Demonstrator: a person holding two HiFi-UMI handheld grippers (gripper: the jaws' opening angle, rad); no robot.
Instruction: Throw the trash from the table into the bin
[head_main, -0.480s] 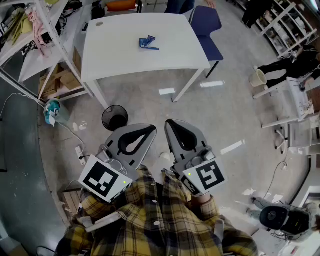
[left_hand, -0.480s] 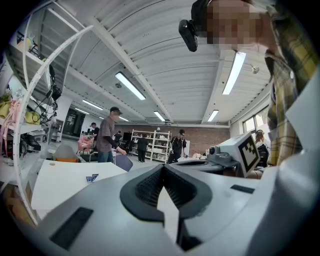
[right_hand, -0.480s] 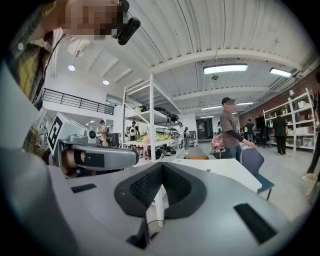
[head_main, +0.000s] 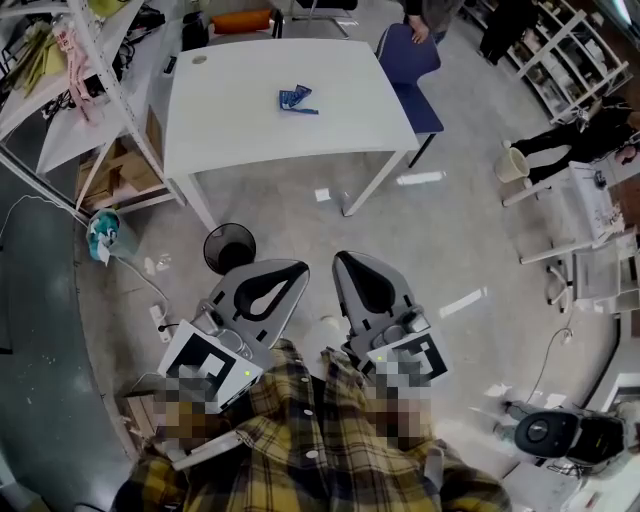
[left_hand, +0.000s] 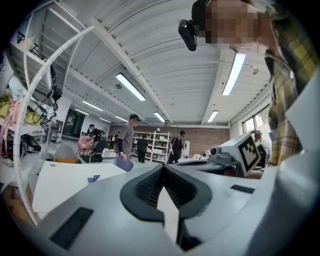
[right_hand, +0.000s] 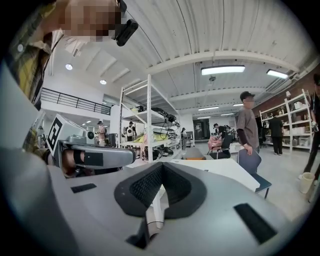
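A crumpled blue wrapper (head_main: 296, 98) lies near the middle of the white table (head_main: 230, 120) ahead of me. A round black mesh bin (head_main: 229, 246) stands on the floor by the table's near left leg. My left gripper (head_main: 297, 266) and right gripper (head_main: 343, 258) are held side by side close to my body, short of the table, both shut with nothing between the jaws. The left gripper view shows the wrapper (left_hand: 93, 178) small on the table (left_hand: 55, 182), far beyond the shut jaw tips (left_hand: 163, 168). In the right gripper view, the shut tips (right_hand: 161, 166) point towards the table (right_hand: 220, 167).
A blue chair (head_main: 410, 55) stands at the table's far right with a person (head_main: 432, 12) beside it. Shelving (head_main: 70, 70) and cardboard boxes (head_main: 120, 165) crowd the left. A cable and power strip (head_main: 160, 312) lie on the floor near the bin. A white bucket (head_main: 514, 160) stands at the right.
The table, wrapper and bin sit slightly lower in the head view. Both grippers remain shut and side by side. The person by the chair has shifted.
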